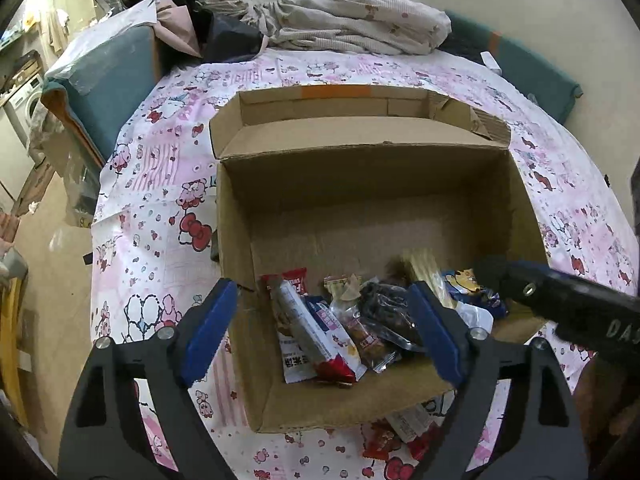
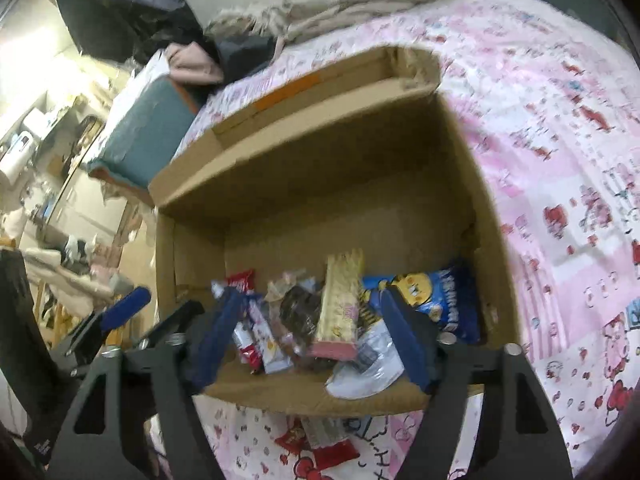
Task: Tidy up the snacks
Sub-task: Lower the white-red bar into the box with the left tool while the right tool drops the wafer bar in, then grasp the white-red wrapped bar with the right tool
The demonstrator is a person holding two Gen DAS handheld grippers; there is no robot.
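Cardboard box [image 1: 360,200] sits open on the desk, flaps folded outward; far half of its floor bare. Snack packets [image 1: 344,328] heaped against the near wall: red-and-white wrapper, clear bag of dark pieces, blue packet with a yellow cartoon face [image 2: 432,296] at the right end. A tall pink-and-gold packet [image 2: 340,308] stands among them, blurred in the left wrist view, so possibly moving.

Left tongs [image 1: 320,332] spread wide, holding nothing, poised above the near-left corner of the box. Right tongs [image 2: 308,344] likewise released and empty, over the pile.

A few more packets [image 2: 320,440] lie outside on the desk, just beside the near wall of the box; these look like the ones not yet packed.

Handling, as a judgement: all light film pouches, soft, crinkly, slippery. Contents probably brittle, so pinch a crimped end seam or the flat middle gently, not hard across the body. The tall packet looks stiffer, takes a grip across its narrow width.

Surface: desk under a pink cartoon-print cloth [image 1: 160,208], smooth and likely to slide under a nudged box. Room cluttered: bundled bedding [image 1: 360,20] at the far edge, a teal cushion [image 1: 112,84] left, a washing machine [image 1: 24,100] beyond
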